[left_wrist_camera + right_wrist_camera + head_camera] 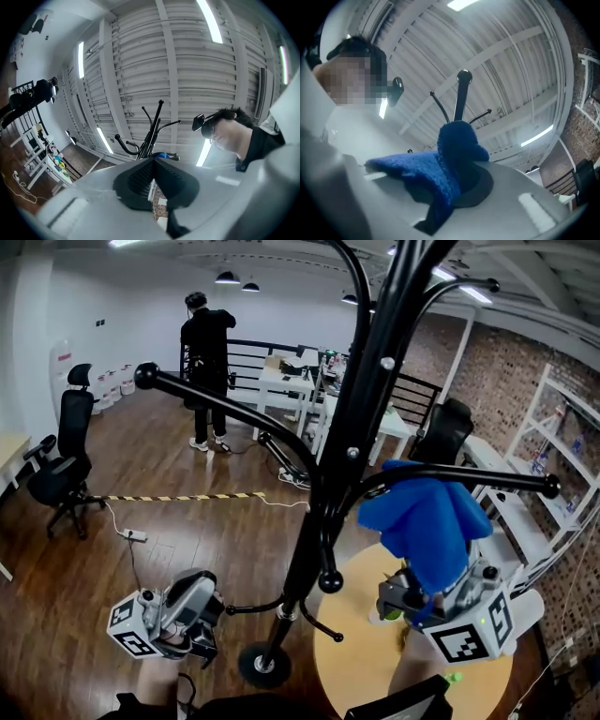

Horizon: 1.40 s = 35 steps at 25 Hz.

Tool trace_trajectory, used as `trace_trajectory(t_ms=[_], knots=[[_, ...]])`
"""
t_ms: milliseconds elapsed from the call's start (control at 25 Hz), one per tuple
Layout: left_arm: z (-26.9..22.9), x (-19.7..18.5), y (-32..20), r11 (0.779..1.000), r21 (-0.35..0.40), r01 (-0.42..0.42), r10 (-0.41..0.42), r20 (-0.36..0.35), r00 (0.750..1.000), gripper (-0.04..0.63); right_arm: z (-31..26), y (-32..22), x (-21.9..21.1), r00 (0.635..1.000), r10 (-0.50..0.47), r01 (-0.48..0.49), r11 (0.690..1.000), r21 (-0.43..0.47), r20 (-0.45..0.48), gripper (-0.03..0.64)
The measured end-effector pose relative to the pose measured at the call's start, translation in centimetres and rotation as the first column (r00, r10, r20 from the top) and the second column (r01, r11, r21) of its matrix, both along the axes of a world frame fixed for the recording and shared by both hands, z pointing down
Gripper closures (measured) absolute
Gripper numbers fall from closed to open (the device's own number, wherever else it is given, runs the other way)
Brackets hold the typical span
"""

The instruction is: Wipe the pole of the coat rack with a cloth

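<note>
- Coat rack pole (349, 454): black and upright. It rises from a round base (262, 667) on the wood floor, between the two claws, with hook arms branching off at several heights.
- Right claw (420, 594): clamped on the blue cloth (427, 521), which bunches loosely above the jaws. The cloth hangs near the pole, under a long hook arm (506, 476). No contact with the pole is evident.
- Left claw (204, 610): low, near the base. Its jaws are drawn almost together, with only a slit between them, and hold nothing.
- Judgement: the step in hand is bringing the cloth onto the pole. Press the loose bunch against the metal, not the jaw tips, so the fabric wraps partway round.
- Stroke along the pole's length in overlapping passes, easing around each hook root.
- Risk: side pressure could rock the rack. The empty left claw could steady the pole low down.
</note>
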<state>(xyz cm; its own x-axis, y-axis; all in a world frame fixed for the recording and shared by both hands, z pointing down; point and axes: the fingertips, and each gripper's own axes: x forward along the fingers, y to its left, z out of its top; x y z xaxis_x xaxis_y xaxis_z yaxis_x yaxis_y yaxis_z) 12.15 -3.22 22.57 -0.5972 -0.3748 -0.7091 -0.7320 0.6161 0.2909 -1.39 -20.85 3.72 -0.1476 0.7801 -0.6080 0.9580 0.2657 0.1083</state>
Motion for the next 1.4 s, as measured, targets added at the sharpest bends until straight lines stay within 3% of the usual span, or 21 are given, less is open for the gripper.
trace_trajectory(t_ms=[280, 640, 880, 1160, 1280, 1360, 1400], knots=[[-0.9, -1.8, -1.4, 0.997, -0.023, -0.072, 0.072, 0.022, 0.997, 0.595, -4.8, -8.4, 1.8, 0.994, 0.099, -0.089, 0.973, -0.213, 0.038, 0.594], [-0.7, -1.9, -2.2, 0.997, -0.011, -0.080, 0.080, 0.029, 0.996, 0.595, -3.6, -6.3, 1.4, 0.989, 0.137, -0.124, 0.973, -0.194, 0.054, 0.594], [0.0, -0.2, -1.0, 1.000, 0.010, -0.013, 0.013, 0.021, 1.000, 0.595, 1.5, 1.5, -0.1, 0.997, 0.071, -0.072, 0.997, 0.018, 0.025, 0.594], [0.6, 0.0, -0.3, 1.000, 0.015, 0.011, -0.011, -0.006, 1.000, 0.595, 12.0, 6.4, -2.1, 0.995, 0.100, -0.088, 0.955, 0.283, -0.028, 0.597], [0.8, -0.6, -0.9, 1.000, 0.012, -0.002, 0.002, -0.024, 1.000, 0.595, 19.5, 6.5, -2.4, 0.993, 0.109, -0.074, 0.889, 0.453, -0.051, 0.598], [1.1, -1.0, -1.4, 1.000, 0.000, -0.012, 0.012, -0.037, 0.999, 0.595, 25.3, 6.6, -2.2, 0.992, 0.109, -0.048, 0.807, 0.588, -0.069, 0.598], [1.2, -1.2, -1.6, 1.000, -0.003, -0.021, 0.021, -0.042, 0.999, 0.595, 28.4, 6.6, -1.8, 0.991, 0.106, -0.026, 0.746, 0.666, -0.079, 0.598]])
